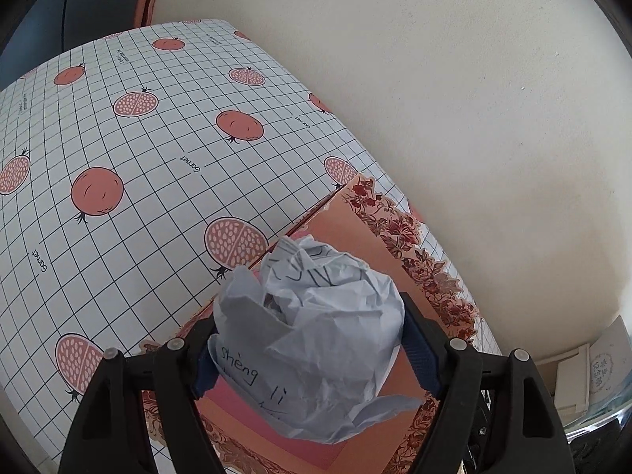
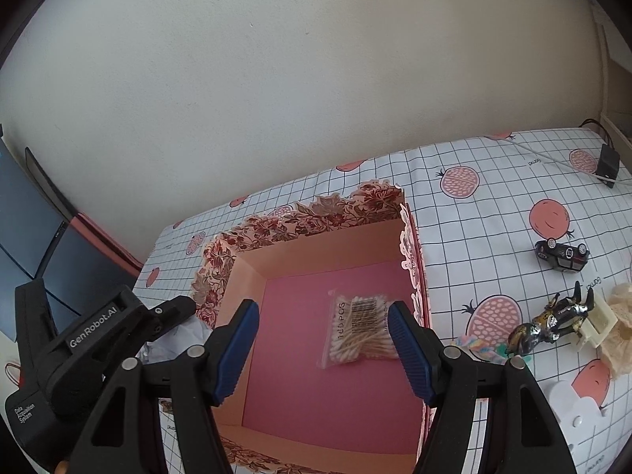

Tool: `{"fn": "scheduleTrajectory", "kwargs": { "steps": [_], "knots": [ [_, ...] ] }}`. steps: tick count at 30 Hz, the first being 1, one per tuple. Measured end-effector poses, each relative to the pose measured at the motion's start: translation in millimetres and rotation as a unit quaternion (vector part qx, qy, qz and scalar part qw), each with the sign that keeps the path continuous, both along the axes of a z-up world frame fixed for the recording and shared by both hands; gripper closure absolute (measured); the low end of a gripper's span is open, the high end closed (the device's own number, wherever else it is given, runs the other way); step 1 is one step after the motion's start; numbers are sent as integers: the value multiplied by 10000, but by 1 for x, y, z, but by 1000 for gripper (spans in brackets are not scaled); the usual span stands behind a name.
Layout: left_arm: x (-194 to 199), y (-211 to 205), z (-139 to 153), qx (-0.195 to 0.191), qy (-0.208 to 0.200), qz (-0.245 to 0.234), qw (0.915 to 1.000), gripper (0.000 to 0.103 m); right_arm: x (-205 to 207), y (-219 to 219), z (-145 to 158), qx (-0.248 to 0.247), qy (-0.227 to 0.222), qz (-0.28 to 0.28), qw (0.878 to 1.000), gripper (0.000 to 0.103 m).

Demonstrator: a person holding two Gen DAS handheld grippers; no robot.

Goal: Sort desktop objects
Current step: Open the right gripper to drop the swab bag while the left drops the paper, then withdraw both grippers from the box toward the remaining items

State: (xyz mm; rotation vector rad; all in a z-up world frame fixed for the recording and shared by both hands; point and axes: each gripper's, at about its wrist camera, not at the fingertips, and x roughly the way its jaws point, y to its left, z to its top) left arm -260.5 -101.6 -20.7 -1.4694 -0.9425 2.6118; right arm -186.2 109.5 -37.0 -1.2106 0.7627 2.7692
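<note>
My left gripper (image 1: 304,351) is shut on a crumpled ball of white paper (image 1: 316,316) with handwriting, held over the near left edge of an open pink box with floral rim (image 1: 395,233). In the right wrist view the left gripper (image 2: 173,312) shows at the box's left side with the paper (image 2: 185,335) partly hidden. My right gripper (image 2: 322,349) is open and empty above the pink box (image 2: 308,249). A clear bag of cotton swabs (image 2: 357,330) lies on the box floor.
A toy car (image 2: 563,254) lies upside down right of the box. A dark metallic figurine (image 2: 553,322), a cream lace item (image 2: 620,324) and a white card (image 2: 576,403) lie further right. A black adapter with cable (image 2: 606,166) sits far back. The pomegranate tablecloth (image 1: 118,150) meets the wall.
</note>
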Motion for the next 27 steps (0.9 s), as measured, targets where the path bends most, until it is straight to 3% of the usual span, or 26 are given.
{"fn": "scheduleTrajectory", "kwargs": {
  "steps": [9, 19, 27],
  "knots": [
    [-2, 1, -2, 11, -124, -21, 9999, 16, 1, 1, 7, 89, -1, -26, 10000, 32],
    [1, 0, 3, 14, -72, -7, 10000, 16, 2, 3, 8, 129, -53, -9, 9999, 31],
    [6, 5, 14, -251, 15, 27, 9997, 16, 2, 5, 15, 138, -78, 87, 9998, 31]
  ]
}}
